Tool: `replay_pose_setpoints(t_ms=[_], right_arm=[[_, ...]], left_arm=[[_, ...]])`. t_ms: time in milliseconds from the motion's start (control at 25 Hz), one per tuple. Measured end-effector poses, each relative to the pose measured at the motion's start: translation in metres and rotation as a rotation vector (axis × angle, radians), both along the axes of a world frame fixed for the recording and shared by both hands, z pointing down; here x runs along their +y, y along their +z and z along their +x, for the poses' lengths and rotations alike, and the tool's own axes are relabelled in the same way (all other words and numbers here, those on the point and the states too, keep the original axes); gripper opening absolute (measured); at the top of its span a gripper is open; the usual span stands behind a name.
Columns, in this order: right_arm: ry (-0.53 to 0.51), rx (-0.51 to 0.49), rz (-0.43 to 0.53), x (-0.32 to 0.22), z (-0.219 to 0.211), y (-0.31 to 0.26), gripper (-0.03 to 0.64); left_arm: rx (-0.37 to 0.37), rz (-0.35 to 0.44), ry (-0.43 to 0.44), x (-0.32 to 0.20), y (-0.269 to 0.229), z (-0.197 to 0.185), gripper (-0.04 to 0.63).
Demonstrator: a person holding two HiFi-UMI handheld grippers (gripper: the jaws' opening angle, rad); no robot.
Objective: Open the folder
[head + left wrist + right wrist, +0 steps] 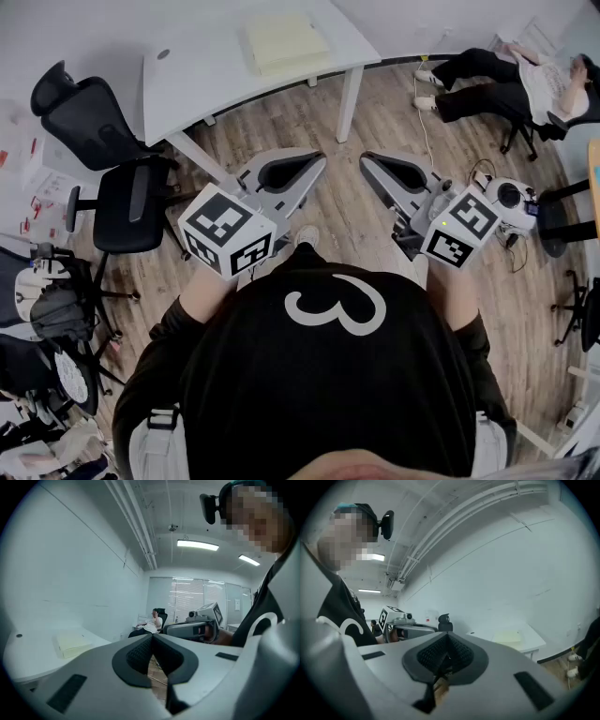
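A pale yellow folder (284, 42) lies shut on the white table (187, 75) at the far side of the room; it also shows in the left gripper view (72, 644) and the right gripper view (507, 636). Both grippers are held close to the person's body, over the wooden floor and well short of the table. The left gripper (317, 159) has its jaws together with nothing between them (152, 637). The right gripper (367, 159) also has its pads meeting and holds nothing (446, 637). The two grippers sit side by side, pointing roughly level.
Black office chairs (127, 197) stand at the left. A white table leg (350, 98) stands just ahead of the grippers. A person sits at the upper right (525, 84). A white device with cables (506, 197) lies on the floor at the right.
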State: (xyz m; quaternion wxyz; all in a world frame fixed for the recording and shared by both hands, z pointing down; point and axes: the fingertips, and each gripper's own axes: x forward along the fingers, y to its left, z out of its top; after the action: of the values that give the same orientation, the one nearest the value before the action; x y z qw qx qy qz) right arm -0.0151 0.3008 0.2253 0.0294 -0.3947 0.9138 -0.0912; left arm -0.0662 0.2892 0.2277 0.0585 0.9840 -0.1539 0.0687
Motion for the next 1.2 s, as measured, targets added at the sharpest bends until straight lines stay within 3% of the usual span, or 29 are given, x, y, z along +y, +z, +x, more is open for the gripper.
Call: replay_pose_setpoints(t_ms=[360,680,1200], right_arm=[[0.002,-0.013,-0.016,-0.013,0.002,0.008,0.024],[-0.002,-0.008,-0.019,-0.053,0.006,0.015,0.025],[0.036,-0.027,-0.114,-0.193,0.025,0.04,0.025]], left_arm=[[-0.002,0.004,-0.003,-0.012,0.008,0.004,0.016],[0.006,0.019,-0.014,-0.053,0.012,0.004,0.016],[-0.024,-0.006,-0.016,-0.192,0.022,0.017,0.017]])
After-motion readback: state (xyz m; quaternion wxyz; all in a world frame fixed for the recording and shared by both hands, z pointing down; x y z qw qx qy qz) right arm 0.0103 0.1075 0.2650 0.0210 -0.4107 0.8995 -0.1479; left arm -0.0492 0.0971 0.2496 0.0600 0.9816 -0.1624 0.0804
